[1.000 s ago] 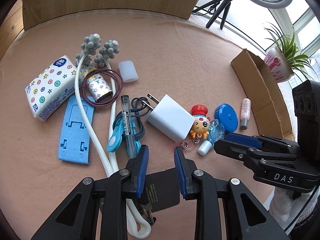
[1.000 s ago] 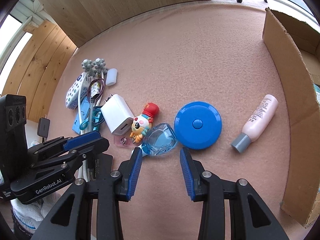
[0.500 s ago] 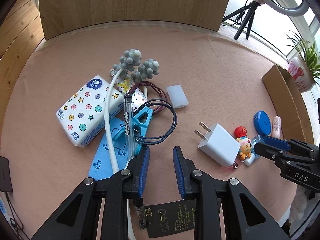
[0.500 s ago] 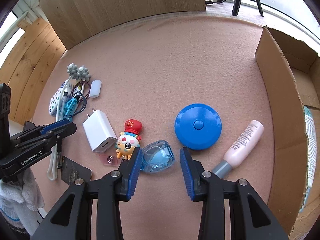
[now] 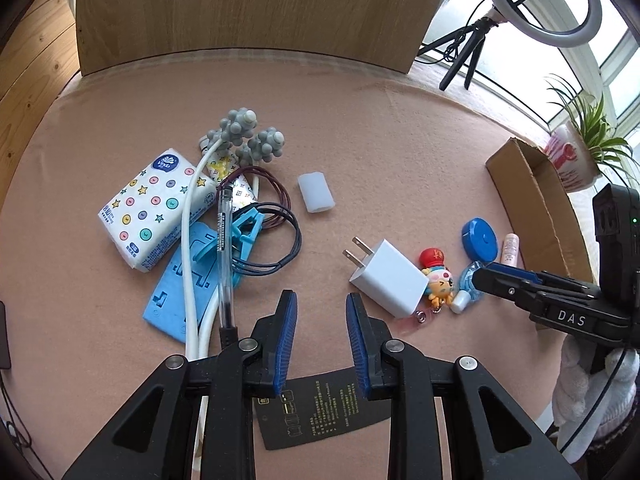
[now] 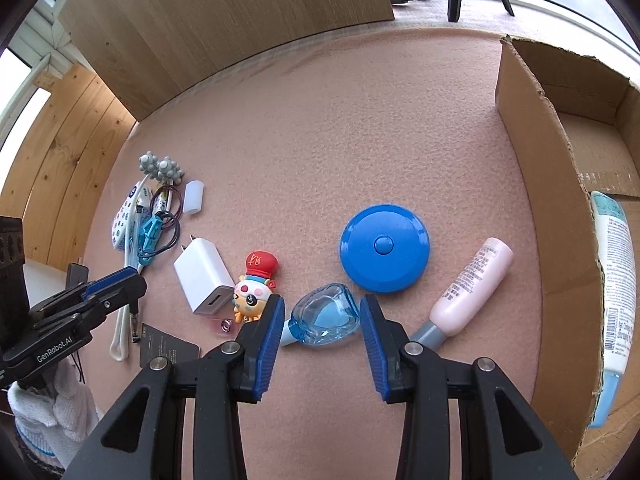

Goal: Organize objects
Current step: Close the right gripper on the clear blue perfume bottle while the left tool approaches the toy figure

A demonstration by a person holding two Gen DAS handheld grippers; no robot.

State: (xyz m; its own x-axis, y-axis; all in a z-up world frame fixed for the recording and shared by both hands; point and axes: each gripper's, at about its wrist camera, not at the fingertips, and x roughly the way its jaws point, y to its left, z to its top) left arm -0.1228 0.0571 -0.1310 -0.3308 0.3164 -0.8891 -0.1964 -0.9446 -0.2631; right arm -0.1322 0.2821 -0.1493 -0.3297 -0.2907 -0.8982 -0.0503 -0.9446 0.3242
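My left gripper [image 5: 322, 320] hangs open over bare pink felt, with a black card [image 5: 320, 412] under its fingers. A white charger [image 5: 390, 278] lies just ahead to its right, and a pen [image 5: 224, 256] to its left. My right gripper [image 6: 322, 320] is open too. A clear blue bottle [image 6: 326, 316] shows between its fingertips, and the pads do not press on it. Beside the bottle are a cartoon figurine [image 6: 256, 286], a round blue tape measure [image 6: 384, 248] and a pink tube [image 6: 468, 292].
At the left lies a pile: a tissue pack [image 5: 154, 208], a blue phone stand [image 5: 180, 280], a knobbed white massager [image 5: 244, 136], hair ties [image 5: 276, 220] and a white cap [image 5: 315, 192]. An open cardboard box [image 6: 560, 200] at the right holds a tube [image 6: 616, 280].
The left gripper has drawn back and a little up, so the pile and the charger now lie farther ahead of it. The right gripper has shifted slightly; the bottle now sits between its tips.
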